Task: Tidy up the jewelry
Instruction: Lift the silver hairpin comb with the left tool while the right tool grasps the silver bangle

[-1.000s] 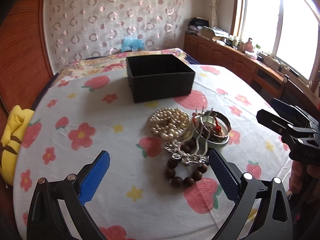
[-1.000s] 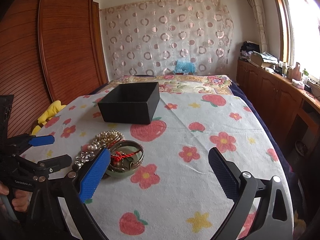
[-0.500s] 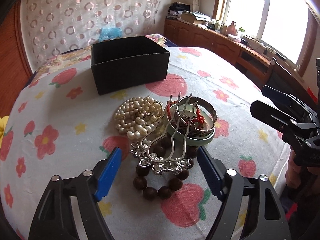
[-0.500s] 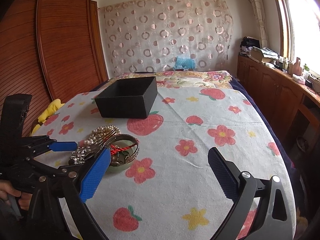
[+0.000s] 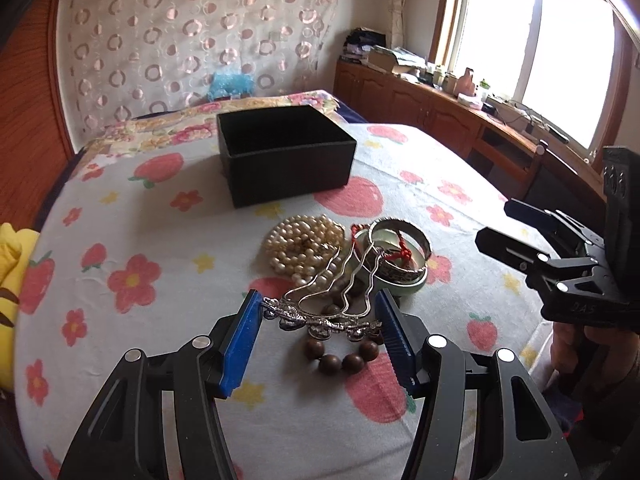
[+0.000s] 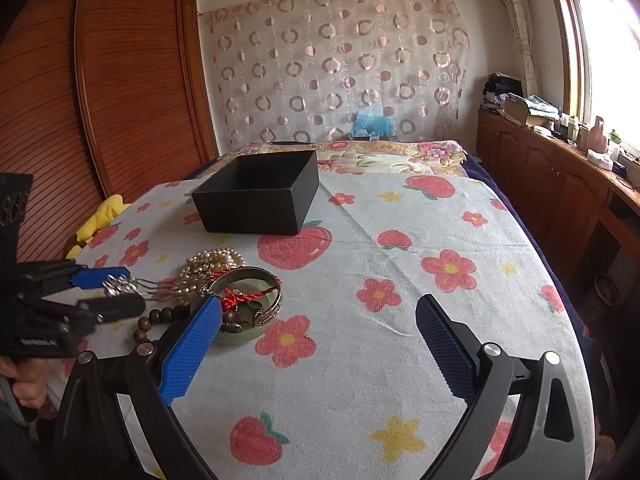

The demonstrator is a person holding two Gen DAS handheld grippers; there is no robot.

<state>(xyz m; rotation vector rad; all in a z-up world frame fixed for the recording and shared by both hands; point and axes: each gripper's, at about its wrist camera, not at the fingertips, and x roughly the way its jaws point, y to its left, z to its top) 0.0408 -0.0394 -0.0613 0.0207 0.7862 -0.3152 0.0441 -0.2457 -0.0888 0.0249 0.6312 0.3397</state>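
A pile of jewelry lies on the flowered cloth: a pearl necklace [image 5: 302, 242], stacked bangles with a red cord [image 5: 398, 254], a brown bead bracelet [image 5: 340, 354] and a silver hair comb [image 5: 320, 312]. My left gripper [image 5: 318, 312] is shut on the comb's ornate base, its prongs pointing away and raised over the pile. The comb [image 6: 120, 282] also shows in the right wrist view, held by the left gripper [image 6: 104, 288]. An open black box [image 5: 286, 152] stands behind the pile. My right gripper [image 6: 316, 344] is open and empty, right of the bangles [image 6: 248, 292].
The black box [image 6: 260, 196] sits mid-bed toward the back. A yellow plush [image 5: 10, 272] lies at the left edge by the wooden wardrobe [image 6: 100, 100]. Wooden cabinets [image 6: 560, 176] with clutter run along the right under the window.
My left gripper moved forward and closed its jaws on the silver hair comb, lifting its prongs off the pile. My right gripper stayed open and shifted only slightly.
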